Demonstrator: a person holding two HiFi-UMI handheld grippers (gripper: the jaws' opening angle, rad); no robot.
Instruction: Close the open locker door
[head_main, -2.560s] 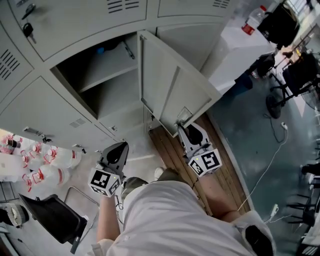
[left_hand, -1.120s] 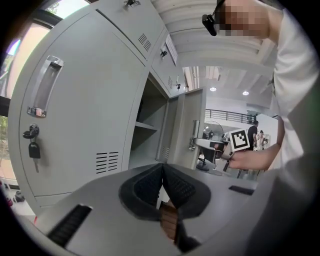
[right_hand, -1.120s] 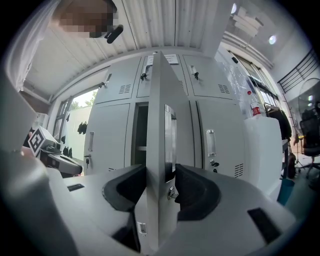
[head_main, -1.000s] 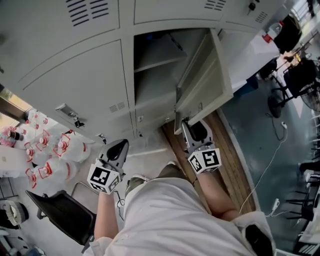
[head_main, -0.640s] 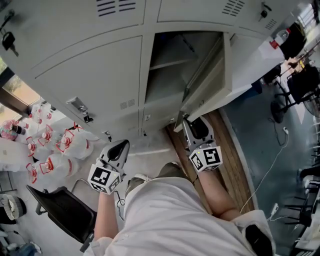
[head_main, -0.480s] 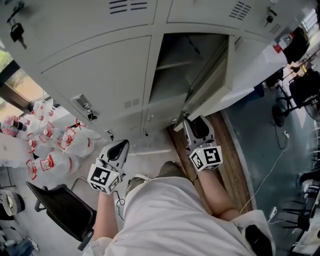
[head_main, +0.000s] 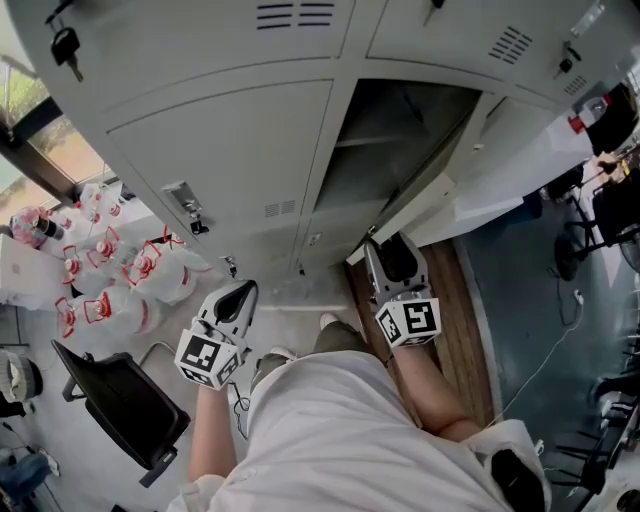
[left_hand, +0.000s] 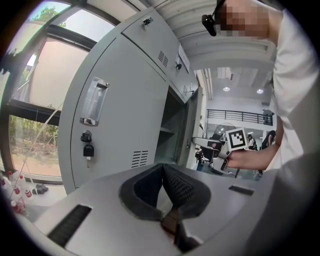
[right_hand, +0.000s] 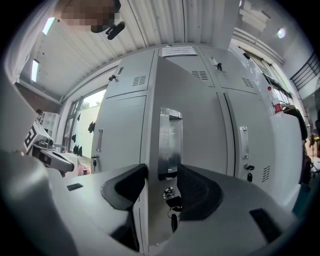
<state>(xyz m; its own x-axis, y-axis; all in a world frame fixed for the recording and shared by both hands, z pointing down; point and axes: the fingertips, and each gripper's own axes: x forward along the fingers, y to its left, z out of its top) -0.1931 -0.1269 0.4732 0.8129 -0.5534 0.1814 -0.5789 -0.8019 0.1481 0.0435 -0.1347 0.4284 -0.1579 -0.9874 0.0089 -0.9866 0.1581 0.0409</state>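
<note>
Got right hand-held gripper (right_hand: 161, 172) loosely straddling locker door (right_hand: 195, 125) edge, jaws just opened wider; left hand-held gripper (left_hand: 162, 170) pressed together. Could slip off, leaving it ajar.

Left hand-held gripper (head_main: 243, 290) has jaws together; right hand-held gripper (head_main: 388, 246), jaws just widening, straddles the door edge (right_hand: 150, 115).

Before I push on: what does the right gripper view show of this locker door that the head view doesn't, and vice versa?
Right gripper view only: the front of the locker door, its handle and the key hanging under it. That edge of the door sits between the fingers of the right gripper, which have just been opening. Head view only: the shelf inside the gap left to close, plus water bottles and a black chair at the left. Both: the locker door, not yet shut, and the left gripper.
</note>
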